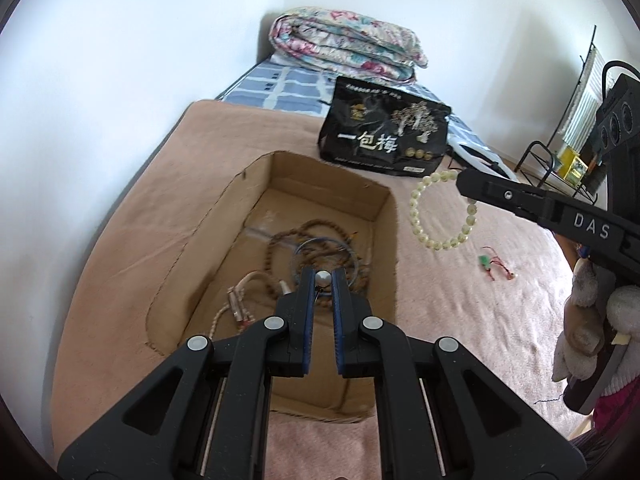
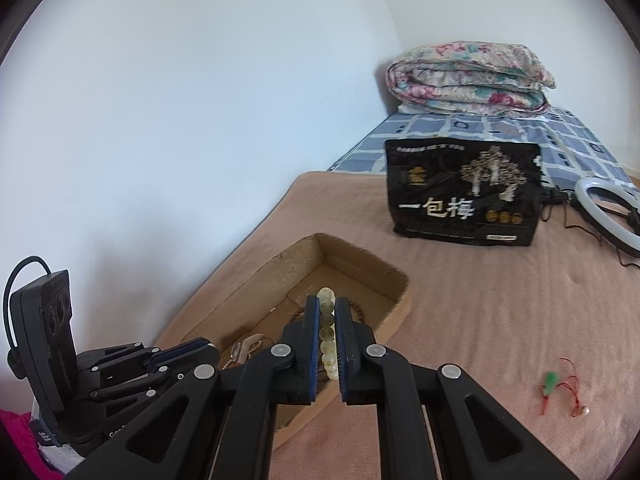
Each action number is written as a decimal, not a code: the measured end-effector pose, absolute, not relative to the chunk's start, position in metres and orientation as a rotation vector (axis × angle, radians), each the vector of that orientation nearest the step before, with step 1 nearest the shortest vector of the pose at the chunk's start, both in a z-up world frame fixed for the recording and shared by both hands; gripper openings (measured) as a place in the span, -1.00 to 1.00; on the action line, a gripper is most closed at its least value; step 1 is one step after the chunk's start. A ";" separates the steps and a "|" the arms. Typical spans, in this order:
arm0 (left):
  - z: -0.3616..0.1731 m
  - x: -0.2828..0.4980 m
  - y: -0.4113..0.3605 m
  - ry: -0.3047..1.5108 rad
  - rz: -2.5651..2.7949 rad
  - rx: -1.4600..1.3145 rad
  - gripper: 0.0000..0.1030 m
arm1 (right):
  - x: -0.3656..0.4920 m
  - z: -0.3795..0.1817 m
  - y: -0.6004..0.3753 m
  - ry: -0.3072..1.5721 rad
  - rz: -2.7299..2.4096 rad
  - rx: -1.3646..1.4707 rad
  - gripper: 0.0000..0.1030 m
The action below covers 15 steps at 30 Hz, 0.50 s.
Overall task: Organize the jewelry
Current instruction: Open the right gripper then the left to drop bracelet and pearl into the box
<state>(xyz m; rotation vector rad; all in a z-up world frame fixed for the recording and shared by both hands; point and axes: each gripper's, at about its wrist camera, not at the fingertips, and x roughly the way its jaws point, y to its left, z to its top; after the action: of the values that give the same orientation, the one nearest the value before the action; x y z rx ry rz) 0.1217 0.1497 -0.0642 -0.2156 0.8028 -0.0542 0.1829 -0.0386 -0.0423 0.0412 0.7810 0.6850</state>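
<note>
Left wrist view had the left gripper [image 1: 323, 280] poised over the cardboard box [image 1: 256, 184], its jaws pinched on a thin ring bangle [image 1: 308, 245] with a silver bead at the tips, brown bead strands [image 1: 280, 240] lying coiled beneath in the box. Over on the right, the right gripper [image 2: 327, 320] clamped a pale green bead bracelet [image 1: 416, 208], hanging as a loop above the pink blanket [image 1: 460, 312] just beside the box. A small green charm with red cord [image 2: 554, 382] lay on the blanket, well apart from the box.
</note>
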 end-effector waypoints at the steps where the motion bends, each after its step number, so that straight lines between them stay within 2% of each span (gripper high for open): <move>1: -0.066 0.122 0.152 0.809 -0.049 -0.217 -0.88 | 0.183 -0.045 -0.033 0.787 0.693 0.037 -0.90; 15: -0.093 0.126 0.161 0.886 0.010 -0.203 -0.88 | 0.186 -0.082 0.002 0.859 0.711 -0.035 -0.90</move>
<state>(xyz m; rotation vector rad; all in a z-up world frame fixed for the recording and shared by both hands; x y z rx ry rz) 0.1257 0.1605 -0.0934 -0.2028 0.8857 0.0102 0.1864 0.0024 -0.0819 -0.0353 0.8594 0.7106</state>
